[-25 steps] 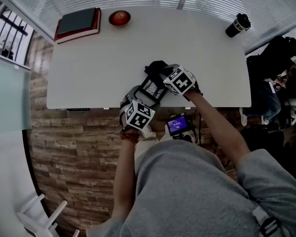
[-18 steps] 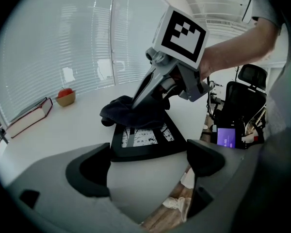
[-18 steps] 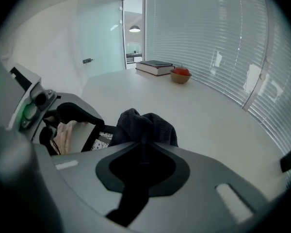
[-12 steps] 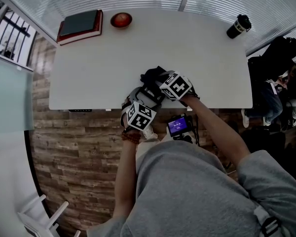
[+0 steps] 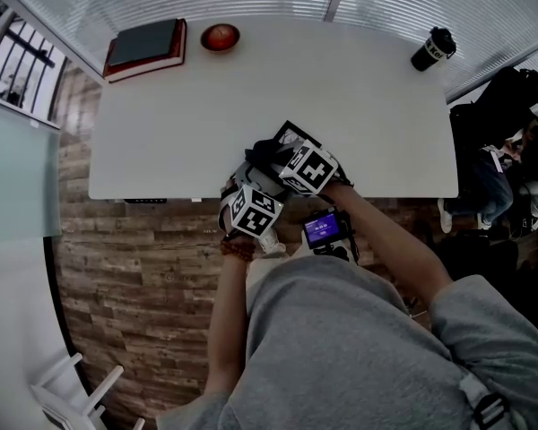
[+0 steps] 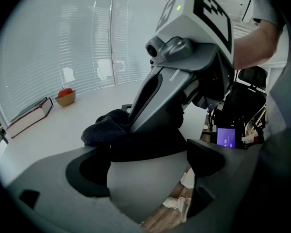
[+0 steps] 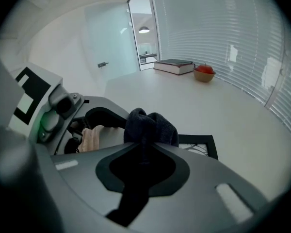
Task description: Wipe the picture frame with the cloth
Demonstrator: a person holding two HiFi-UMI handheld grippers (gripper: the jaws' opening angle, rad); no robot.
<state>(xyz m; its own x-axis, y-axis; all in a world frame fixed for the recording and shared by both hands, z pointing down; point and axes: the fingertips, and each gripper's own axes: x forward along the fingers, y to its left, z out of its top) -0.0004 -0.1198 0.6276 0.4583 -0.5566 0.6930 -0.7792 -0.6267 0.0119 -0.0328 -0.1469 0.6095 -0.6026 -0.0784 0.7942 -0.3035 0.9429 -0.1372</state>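
The black picture frame [image 5: 293,133] lies near the front edge of the white table [image 5: 161,133]. Only its far corner shows in the head view. In the right gripper view its corner [image 7: 203,142] peeks out past the cloth. My right gripper [image 5: 269,157] is shut on a dark bunched cloth [image 7: 150,125] and presses it onto the frame. My left gripper [image 5: 250,177] sits at the table edge, its jaws apart on either side of the frame's near end. From the left gripper view the cloth [image 6: 104,127] bulges out under the right gripper.
A red-edged book [image 5: 143,45] and a bowl holding a red fruit [image 5: 221,36] sit at the far left. A black cup [image 5: 432,47] stands at the far right corner. A small device with a lit screen [image 5: 325,228] hangs below the table's front edge.
My right gripper has dragged the cloth toward me and to the left along the frame, which uncovers the frame's far corner. The left gripper has stayed put.
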